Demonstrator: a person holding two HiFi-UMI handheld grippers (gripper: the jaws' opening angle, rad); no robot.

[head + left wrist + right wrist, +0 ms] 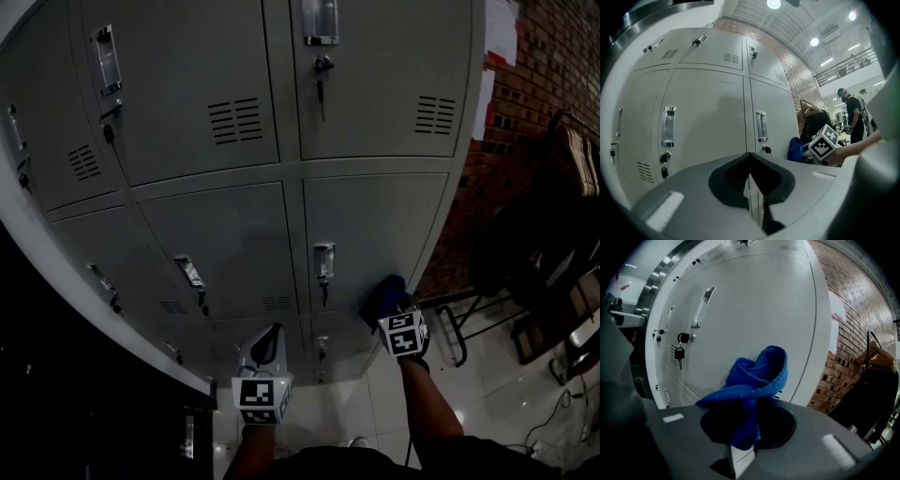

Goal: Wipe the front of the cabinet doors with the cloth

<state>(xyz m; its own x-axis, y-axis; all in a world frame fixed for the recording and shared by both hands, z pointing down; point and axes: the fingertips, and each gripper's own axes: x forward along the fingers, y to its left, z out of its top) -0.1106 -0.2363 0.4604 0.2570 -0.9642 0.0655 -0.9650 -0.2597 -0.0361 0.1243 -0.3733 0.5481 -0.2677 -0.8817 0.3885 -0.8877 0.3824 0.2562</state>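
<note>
- Right gripper [392, 314], head view: clamped on the cloth [382, 292], low by the right-hand doors [375, 225]; left gripper [267, 342] hangs aside.
- Left gripper view: jaws closed, nothing between them.
- Right gripper view: cloth bunched near the doors, contact unclear; I judge most doors are left to wipe.

Across the centre of the head view the cabinet doors [375, 225] offer flat faces open to a sweep, broken only by handles [323, 258] and the keys [324, 292] hanging below them. At the right edge a brick wall [544, 94] and dark chair frames [469, 319] crowd the last door's side.
</note>
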